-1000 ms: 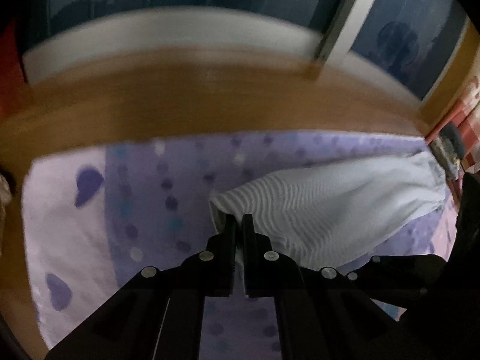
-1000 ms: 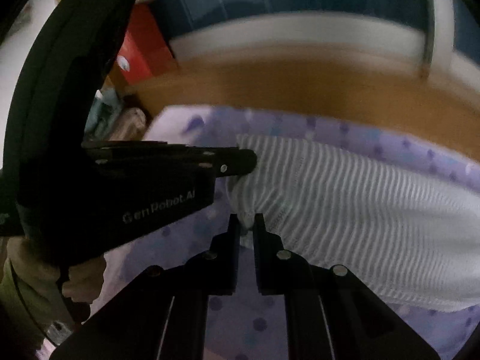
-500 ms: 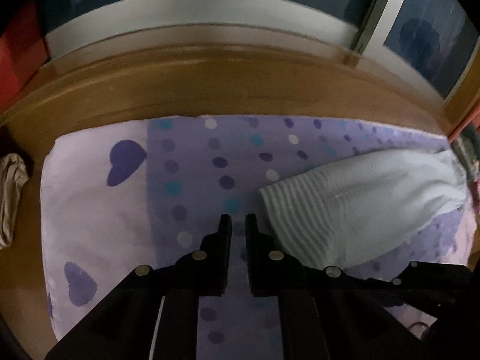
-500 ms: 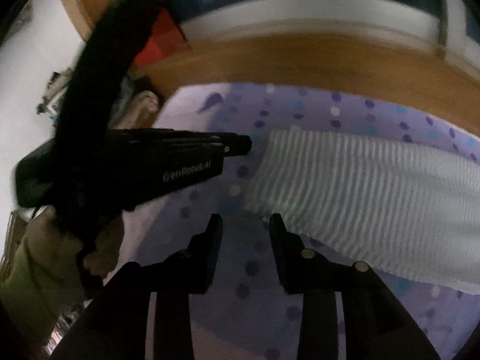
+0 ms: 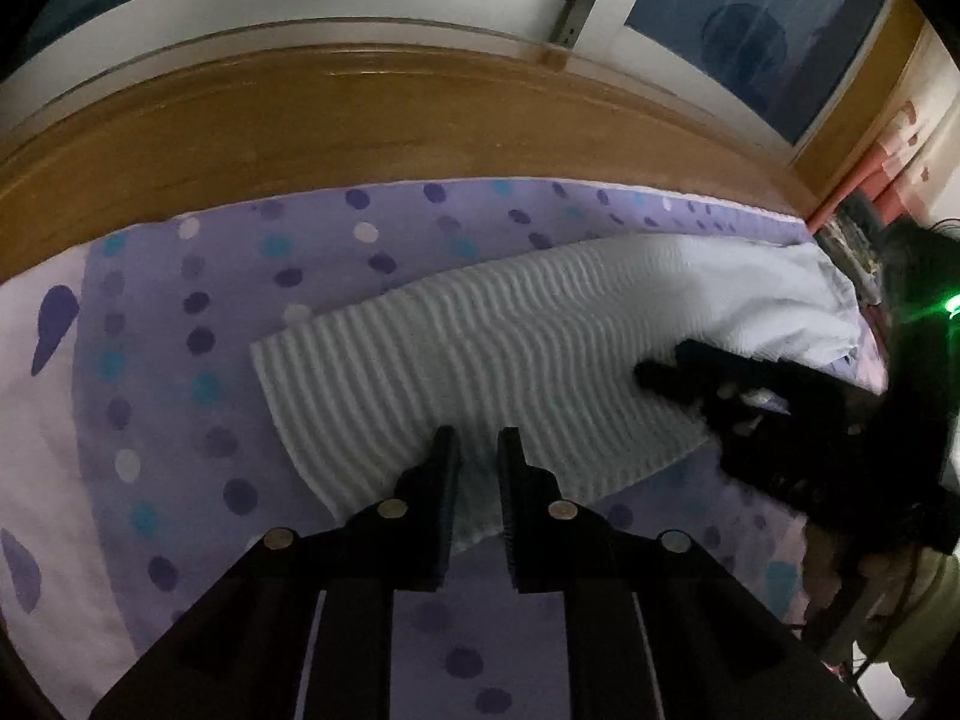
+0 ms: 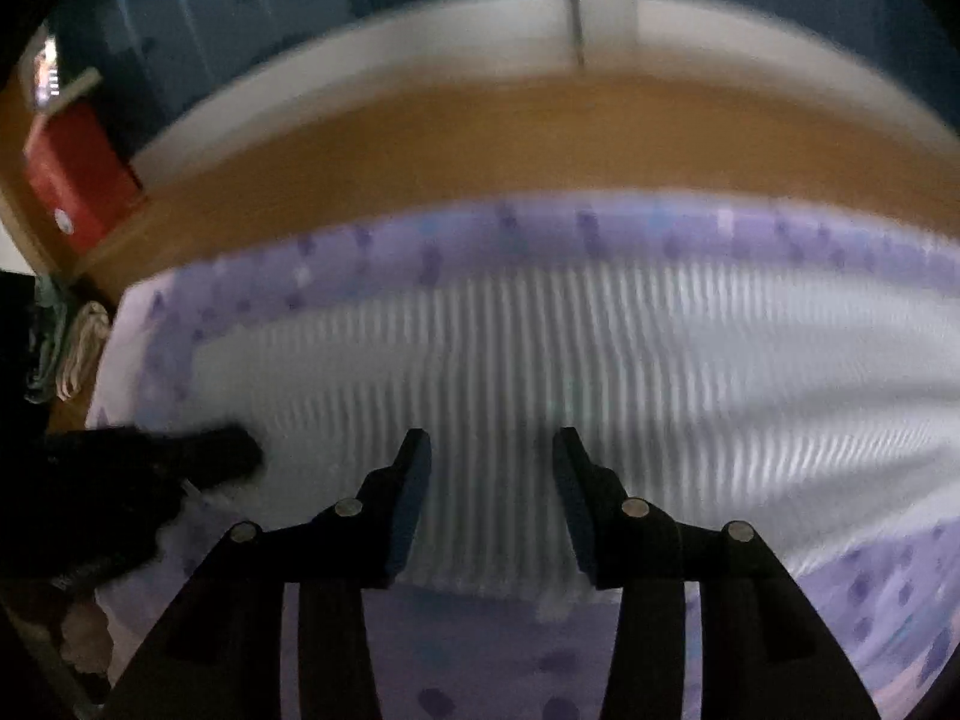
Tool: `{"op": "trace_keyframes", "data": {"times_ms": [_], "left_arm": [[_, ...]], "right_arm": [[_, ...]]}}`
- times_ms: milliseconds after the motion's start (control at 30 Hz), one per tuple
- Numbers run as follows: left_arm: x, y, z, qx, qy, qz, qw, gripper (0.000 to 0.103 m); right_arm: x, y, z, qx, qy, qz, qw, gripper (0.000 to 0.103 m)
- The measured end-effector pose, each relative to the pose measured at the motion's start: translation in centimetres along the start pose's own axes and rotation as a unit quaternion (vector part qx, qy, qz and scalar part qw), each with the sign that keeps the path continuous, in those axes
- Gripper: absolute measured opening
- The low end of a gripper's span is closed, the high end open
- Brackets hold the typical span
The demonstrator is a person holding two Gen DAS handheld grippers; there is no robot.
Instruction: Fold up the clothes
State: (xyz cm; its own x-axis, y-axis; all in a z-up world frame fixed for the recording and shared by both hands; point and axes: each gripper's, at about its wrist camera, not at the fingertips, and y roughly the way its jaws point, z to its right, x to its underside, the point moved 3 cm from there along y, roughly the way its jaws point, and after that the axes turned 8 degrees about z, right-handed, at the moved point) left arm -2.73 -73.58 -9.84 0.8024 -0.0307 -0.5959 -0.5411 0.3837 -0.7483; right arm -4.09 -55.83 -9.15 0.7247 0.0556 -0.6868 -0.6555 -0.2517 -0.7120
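We see one white ribbed garment lying flat and lengthwise on one purple dotted sheet, which covers a wooden floor.

We have two tools. The left tool hovers over the garment's near edge, its jaws a narrow gap apart and opening, with cloth showing between them but not pinched.

The right tool stands over the garment's middle, jaws wide and opening, released, nothing gripped.

One red box sits far left, and one bundle of pale cloth lies beside the sheet.
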Motion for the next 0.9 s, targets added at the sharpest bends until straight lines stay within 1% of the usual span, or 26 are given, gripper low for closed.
{"op": "trace_keyframes", "data": {"times_ms": [33, 167, 267, 300, 333, 400, 467, 533, 567, 600, 733, 800, 900], "left_arm": [[0.1, -0.2, -0.1, 0.002, -0.004, -0.002, 1.0000, 0.013], [0.5, -0.7, -0.5, 0.007, -0.020, -0.007, 0.9998, 0.013], [0.5, -0.4, 0.1, -0.002, -0.010, -0.005, 0.9999, 0.013], [0.5, -0.4, 0.3, -0.006, -0.001, -0.004, 1.0000, 0.013], [0.5, -0.4, 0.6, -0.010, 0.007, -0.002, 0.9999, 0.013], [0.5, -0.4, 0.9, -0.017, 0.017, -0.002, 0.9997, 0.013], [0.4, -0.6, 1.4, -0.016, 0.011, -0.008, 0.9998, 0.015], [0.3, -0.6, 2.1, 0.003, -0.007, -0.015, 0.9999, 0.018], [0.2, -0.6, 2.7, 0.020, -0.015, -0.019, 0.9995, 0.018], [0.2, -0.6, 3.4, 0.029, -0.018, -0.020, 0.9992, 0.018], [0.1, 0.0, 7.7, 0.032, -0.010, -0.019, 0.9993, 0.018], [0.2, 0.8, 10.5, 0.038, -0.003, -0.024, 0.9990, 0.018], [0.1, 2.4, 14.7, 0.037, 0.014, -0.031, 0.9988, 0.018]], "right_arm": [[0.4, -0.5, 0.0, 0.001, -0.001, 0.006, 1.000, 0.044], [1.9, -1.9, -0.6, -0.006, -0.003, 0.006, 1.000, 0.045], [2.8, -3.6, 0.1, -0.036, 0.021, -0.007, 0.999, 0.044], [3.1, -4.5, 0.7, -0.041, 0.030, -0.006, 0.999, 0.044], [3.3, -5.4, 1.5, -0.036, 0.037, 0.001, 0.999, 0.044], [3.7, -7.3, 3.3, -0.011, 0.040, 0.021, 0.999, 0.044], [4.1, -8.9, 5.5, 0.012, 0.043, 0.033, 0.998, 0.044], [4.5, -10.5, 8.2, 0.039, 0.043, 0.039, 0.998, 0.044], [4.7, -11.2, 9.5, 0.051, 0.041, 0.042, 0.997, 0.044], [4.7, -11.8, 10.7, 0.060, 0.037, 0.046, 0.996, 0.044], [4.7, -13.6, 16.0, 0.089, 0.024, 0.057, 0.994, 0.044], [4.7, -14.4, 19.1, 0.092, 0.023, 0.058, 0.994, 0.044], [4.5, -14.7, 22.9, 0.096, 0.018, 0.058, 0.994, 0.044]]}}
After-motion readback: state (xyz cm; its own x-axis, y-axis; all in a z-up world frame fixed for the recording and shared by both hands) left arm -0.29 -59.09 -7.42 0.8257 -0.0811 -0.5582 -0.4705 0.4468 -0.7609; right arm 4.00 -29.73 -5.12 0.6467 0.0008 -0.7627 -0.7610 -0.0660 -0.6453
